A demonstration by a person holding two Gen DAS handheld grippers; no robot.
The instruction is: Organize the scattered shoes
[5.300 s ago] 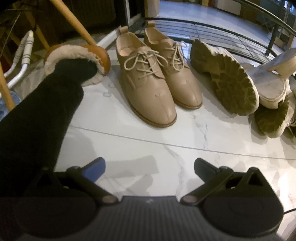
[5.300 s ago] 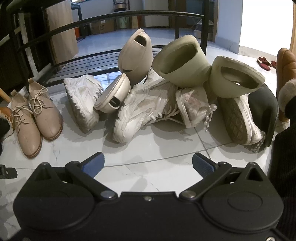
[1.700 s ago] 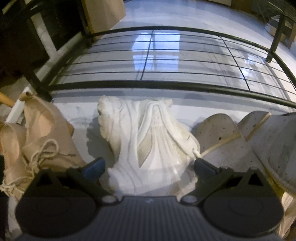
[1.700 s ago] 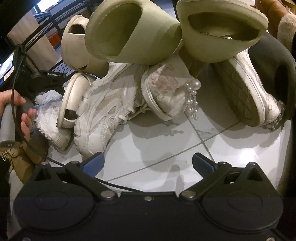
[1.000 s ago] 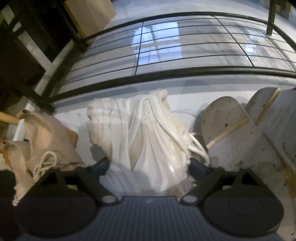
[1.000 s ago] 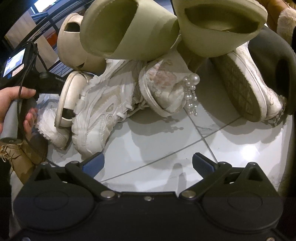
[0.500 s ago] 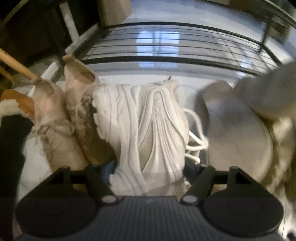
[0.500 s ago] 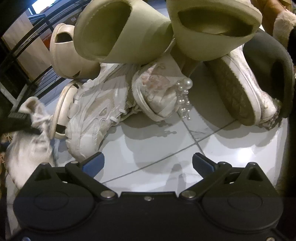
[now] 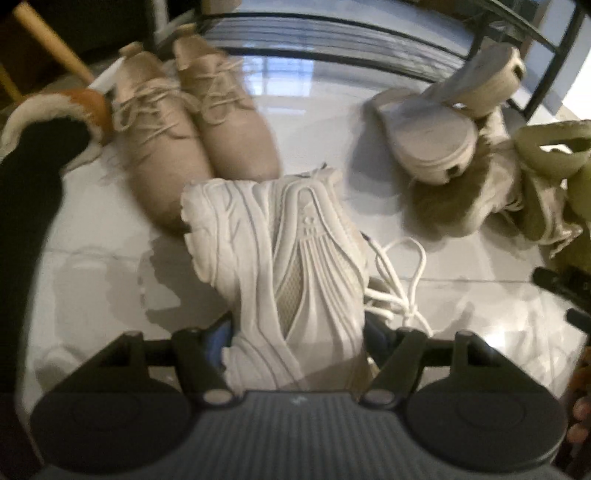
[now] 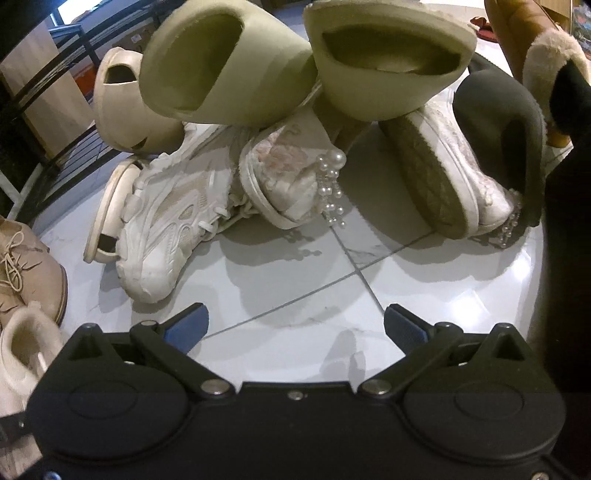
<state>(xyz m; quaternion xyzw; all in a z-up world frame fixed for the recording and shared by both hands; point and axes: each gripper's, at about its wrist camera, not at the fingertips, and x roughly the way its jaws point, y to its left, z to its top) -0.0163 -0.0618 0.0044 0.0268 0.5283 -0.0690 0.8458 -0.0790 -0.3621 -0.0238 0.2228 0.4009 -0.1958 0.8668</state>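
My left gripper [image 9: 299, 332] is shut on a chunky white sneaker [image 9: 288, 266], which hangs sole to the left above the floor with its laces dangling. Just beyond it stand a pair of tan lace-up shoes [image 9: 192, 122] side by side. My right gripper [image 10: 295, 321] is open over bare tile, with nothing between its fingers. Ahead of it lies a pile: a matching white sneaker [image 10: 166, 221], two olive slides [image 10: 229, 66], two pearl-trimmed shoes [image 10: 291, 177], beige slides [image 10: 125, 103] and a black slipper [image 10: 506, 129].
A black metal shoe rack [image 9: 332, 33] runs along the back. At the left a fur-trimmed brown slipper [image 9: 55, 110] is on a person's black-clad leg, and a wooden leg [image 9: 48, 40] slants behind it. White marble tile [image 10: 295, 280] lies between my right gripper and the pile.
My left gripper closed on the white sneaker and carried it back from the rack, so it now hangs in front of the tan pair. The right gripper has stayed almost still.
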